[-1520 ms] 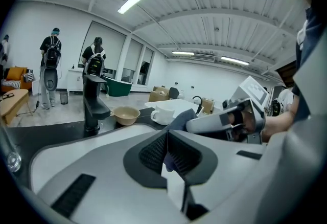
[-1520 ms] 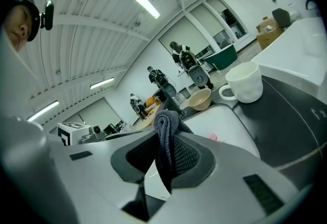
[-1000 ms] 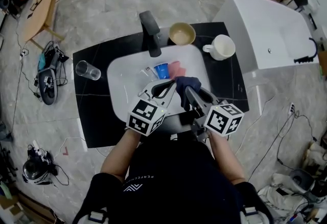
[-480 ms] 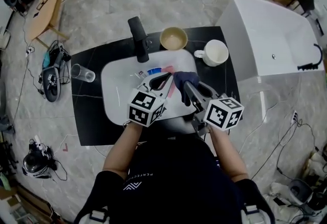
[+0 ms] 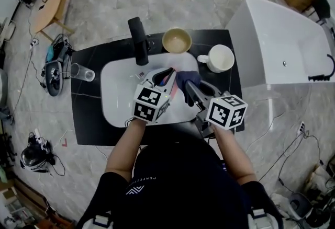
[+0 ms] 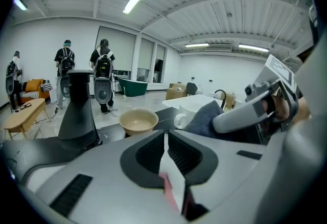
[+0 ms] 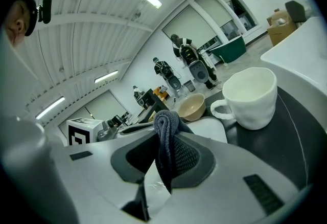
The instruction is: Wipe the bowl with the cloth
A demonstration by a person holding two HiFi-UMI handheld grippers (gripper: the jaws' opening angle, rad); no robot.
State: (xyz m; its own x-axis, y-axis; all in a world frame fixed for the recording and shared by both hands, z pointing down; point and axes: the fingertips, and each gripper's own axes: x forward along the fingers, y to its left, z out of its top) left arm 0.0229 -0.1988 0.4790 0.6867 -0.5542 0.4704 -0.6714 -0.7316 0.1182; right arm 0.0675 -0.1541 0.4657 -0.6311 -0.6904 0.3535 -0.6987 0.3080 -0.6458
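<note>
Left gripper [image 5: 168, 72], jaws pressed together and empty, hovered beside right gripper [image 7: 164, 138], pinching a dark blue cloth [image 5: 188, 77], over the white sink [image 5: 118, 98]. The beige bowl [image 5: 176, 41] stood at the far edge of the black countertop [image 5: 89, 115], grey floor [image 5: 104, 3] around.

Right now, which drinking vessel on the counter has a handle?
The white mug, right of the tan bowl; the clear glass at far left has none.

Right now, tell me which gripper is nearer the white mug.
Right. The right gripper, clamping the cloth, is just left of the white mug; the left gripper is farther left, over the sink.
</note>
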